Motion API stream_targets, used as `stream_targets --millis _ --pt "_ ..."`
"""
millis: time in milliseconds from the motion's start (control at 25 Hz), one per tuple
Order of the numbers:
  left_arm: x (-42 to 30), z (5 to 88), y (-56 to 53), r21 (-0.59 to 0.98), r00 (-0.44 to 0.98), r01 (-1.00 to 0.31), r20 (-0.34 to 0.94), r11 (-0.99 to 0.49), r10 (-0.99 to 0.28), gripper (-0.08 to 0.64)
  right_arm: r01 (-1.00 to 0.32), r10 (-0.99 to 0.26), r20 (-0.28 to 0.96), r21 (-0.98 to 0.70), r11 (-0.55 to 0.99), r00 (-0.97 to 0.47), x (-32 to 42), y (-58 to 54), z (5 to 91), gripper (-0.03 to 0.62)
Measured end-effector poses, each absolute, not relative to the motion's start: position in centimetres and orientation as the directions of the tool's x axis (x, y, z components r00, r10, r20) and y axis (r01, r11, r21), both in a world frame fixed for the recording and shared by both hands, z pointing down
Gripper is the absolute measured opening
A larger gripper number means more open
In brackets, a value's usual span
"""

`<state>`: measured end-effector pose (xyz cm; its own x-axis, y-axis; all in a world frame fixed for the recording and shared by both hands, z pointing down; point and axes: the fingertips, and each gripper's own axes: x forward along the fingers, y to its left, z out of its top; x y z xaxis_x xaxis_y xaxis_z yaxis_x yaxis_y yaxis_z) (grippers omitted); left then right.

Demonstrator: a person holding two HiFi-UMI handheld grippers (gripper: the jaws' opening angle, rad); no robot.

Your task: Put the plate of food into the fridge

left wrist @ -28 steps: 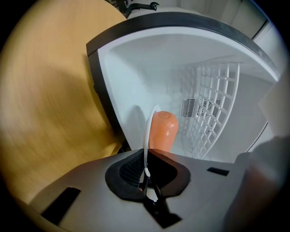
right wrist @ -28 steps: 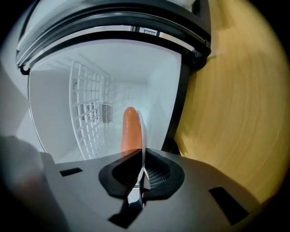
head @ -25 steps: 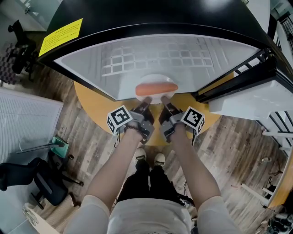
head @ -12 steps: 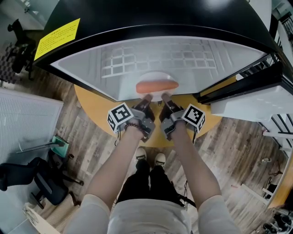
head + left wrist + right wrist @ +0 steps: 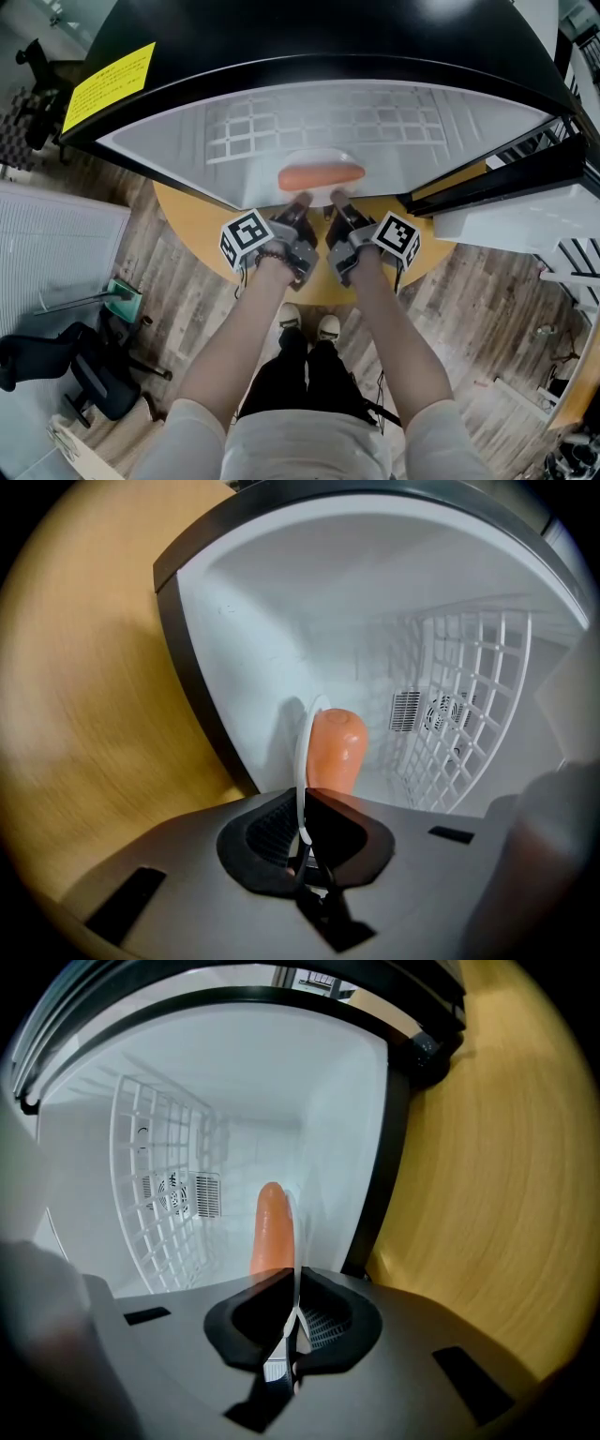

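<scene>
Bright, even light; both gripper views bend strongly at dark rounded edges, with near parts blurred.

A round yellow table [image 5: 192,225] stands on plank floor [image 5: 487,291], seemingly near a black chair [image 5: 89,375].

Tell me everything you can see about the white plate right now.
The plate is white, round and thin-rimmed, material unclear. It looks roughly level, with one orange-pink sausage lying across it. The left gripper and right gripper each have tongs shut on its near rim, side by side. It is just inside the open fridge; whether it rests on the floor there can't be told.
</scene>
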<state>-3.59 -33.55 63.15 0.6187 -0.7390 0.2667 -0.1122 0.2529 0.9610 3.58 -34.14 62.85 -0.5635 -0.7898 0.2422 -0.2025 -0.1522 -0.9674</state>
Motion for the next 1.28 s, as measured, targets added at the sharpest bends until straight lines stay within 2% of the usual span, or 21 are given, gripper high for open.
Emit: stream_targets --millis 680,1080,1280 --pt "-3.5 63.2 -34.8 0.956 0.621 -0.125 0.285 0.266 -0.730 0.037 -0.207 -0.803 0.231 -0.969 -0.137 -0.549 3.6 -35.5 62.6 0.038" --pt "-3.8 62.6 -34.4 0.960 0.630 -0.135 0.275 0.247 -0.726 0.037 -0.257 -0.813 0.245 -0.959 -0.122 -0.528 3.7 -35.8 62.2 0.040" --pt "-3.6 63.3 -34.1 0.953 0.623 -0.115 0.290 0.282 -0.727 0.037 -0.268 -0.823 0.249 -0.955 -0.123 -0.510 4.6 -35.8 62.0 0.071"
